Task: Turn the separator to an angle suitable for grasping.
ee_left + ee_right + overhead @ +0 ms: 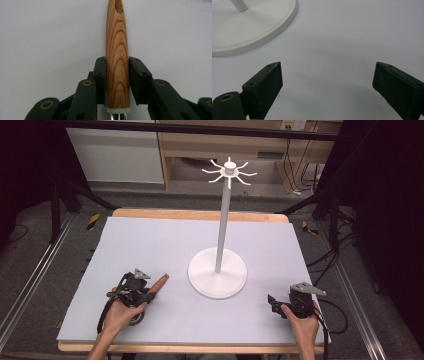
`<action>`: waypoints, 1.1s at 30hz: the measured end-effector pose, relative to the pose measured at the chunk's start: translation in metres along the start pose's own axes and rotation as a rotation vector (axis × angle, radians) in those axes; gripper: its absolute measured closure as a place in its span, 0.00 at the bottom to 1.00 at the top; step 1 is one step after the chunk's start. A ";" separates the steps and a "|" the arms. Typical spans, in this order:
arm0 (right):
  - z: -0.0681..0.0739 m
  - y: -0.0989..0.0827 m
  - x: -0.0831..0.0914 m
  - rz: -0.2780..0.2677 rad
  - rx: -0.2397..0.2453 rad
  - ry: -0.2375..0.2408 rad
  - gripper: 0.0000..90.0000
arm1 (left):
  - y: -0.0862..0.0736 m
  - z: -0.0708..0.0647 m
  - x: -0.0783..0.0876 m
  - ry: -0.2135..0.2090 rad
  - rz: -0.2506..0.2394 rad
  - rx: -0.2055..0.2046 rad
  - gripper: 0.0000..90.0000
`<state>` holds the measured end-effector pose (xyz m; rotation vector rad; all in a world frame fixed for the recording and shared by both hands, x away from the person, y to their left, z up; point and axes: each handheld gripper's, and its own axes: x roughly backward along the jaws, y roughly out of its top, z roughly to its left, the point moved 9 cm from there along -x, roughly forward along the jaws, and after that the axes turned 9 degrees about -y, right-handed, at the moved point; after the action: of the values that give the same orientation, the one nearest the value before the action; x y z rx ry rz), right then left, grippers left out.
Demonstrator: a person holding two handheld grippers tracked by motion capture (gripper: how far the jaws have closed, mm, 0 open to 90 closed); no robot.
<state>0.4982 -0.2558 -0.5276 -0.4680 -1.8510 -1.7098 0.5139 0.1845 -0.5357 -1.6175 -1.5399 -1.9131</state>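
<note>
The left gripper (145,292), at the lower left of the high view, has its fingers (100,77) clamped on a wooden handle (117,55) that points up and right toward the stand (218,272). The handle lies low over the grey worktop (150,240). At the lower right, the right gripper (274,304) has its fingers (265,85) spread apart with nothing between them, just above the worktop beside the stand's round base.
</note>
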 end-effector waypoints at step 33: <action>0.000 0.001 0.002 0.004 -0.032 0.030 0.17 | 0.025 -0.003 -0.003 -0.005 0.108 -0.147 0.62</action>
<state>0.4969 -0.2557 -0.5254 -0.4563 -1.8031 -1.7374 0.5309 0.1700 -0.5237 -1.7273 -1.3113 -2.0068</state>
